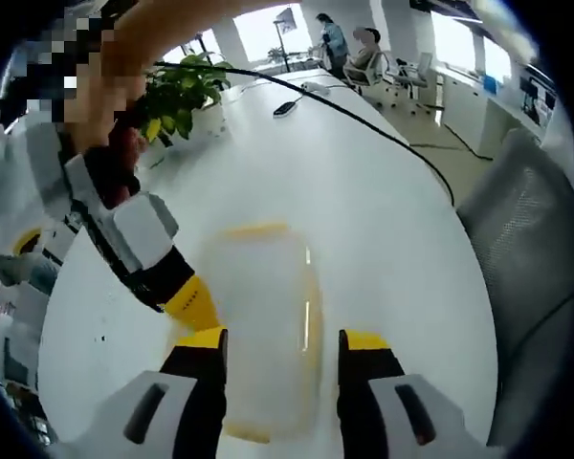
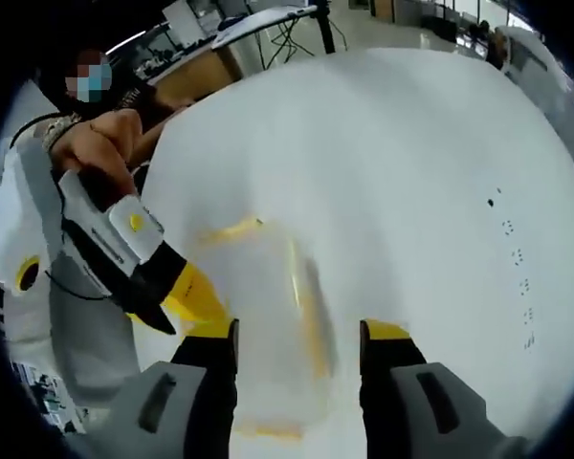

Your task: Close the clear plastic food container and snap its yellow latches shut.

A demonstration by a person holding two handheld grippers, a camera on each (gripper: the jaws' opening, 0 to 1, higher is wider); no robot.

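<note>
A clear plastic container with yellow latches lies on the white table, blurred by motion. It sits between and beyond the yellow-tipped jaws of my left gripper, which stand wide apart. The right gripper reaches in from the left, its yellow tip at the container's left edge. In the right gripper view the container lies ahead of my right gripper, whose jaws are also spread. There the left gripper comes in from the left and touches the container's side. Whether the lid is fully seated cannot be told.
A potted plant, a dark mouse and a black cable lie at the table's far side. A grey chair stands at the right edge. People sit far back. Small dark specks mark the tabletop.
</note>
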